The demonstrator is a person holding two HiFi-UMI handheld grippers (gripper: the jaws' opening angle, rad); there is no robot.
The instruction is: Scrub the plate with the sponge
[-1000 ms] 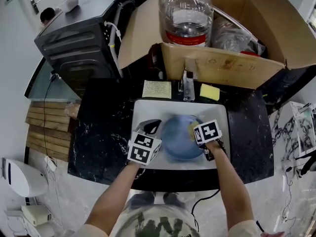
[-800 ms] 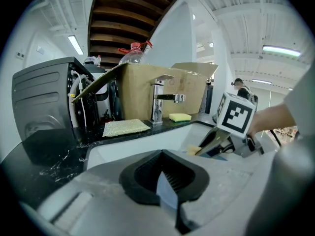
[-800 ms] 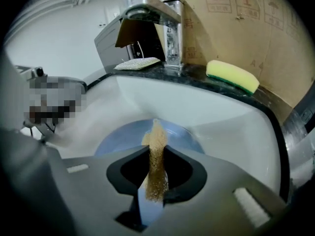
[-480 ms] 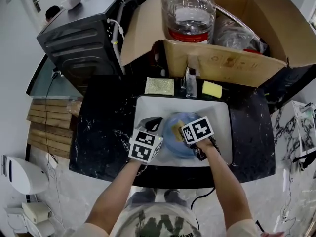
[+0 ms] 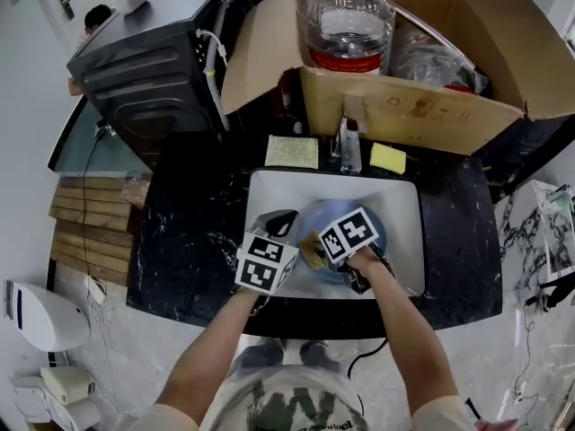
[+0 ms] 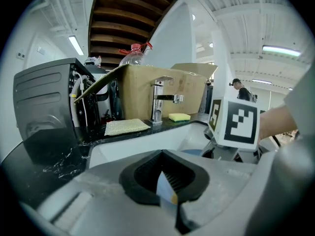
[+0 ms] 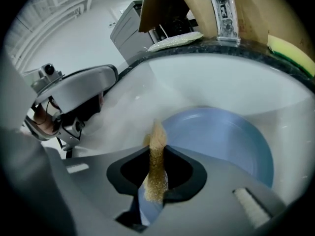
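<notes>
A blue plate (image 5: 375, 229) lies in the white sink (image 5: 406, 206). My left gripper (image 5: 277, 224) is at the plate's left edge, and in the left gripper view its jaws (image 6: 165, 188) are shut on a thin blue sliver of the plate's rim (image 6: 164, 193). My right gripper (image 5: 316, 250) is shut on a tan sponge (image 7: 157, 156) standing on edge between the jaws. It holds the sponge over the left part of the plate (image 7: 221, 136), close to the left gripper (image 7: 74, 107).
A faucet (image 5: 349, 146) stands at the sink's back edge, with a yellow-green cloth (image 5: 292, 152) to its left and a yellow sponge (image 5: 387, 158) to its right. Behind are a cardboard box (image 5: 404, 115) holding a big water bottle (image 5: 346, 25) and a dark appliance (image 5: 153, 61).
My right gripper has carried the sponge leftward across the plate, from its right rim to its left side. The left gripper has stayed put.
</notes>
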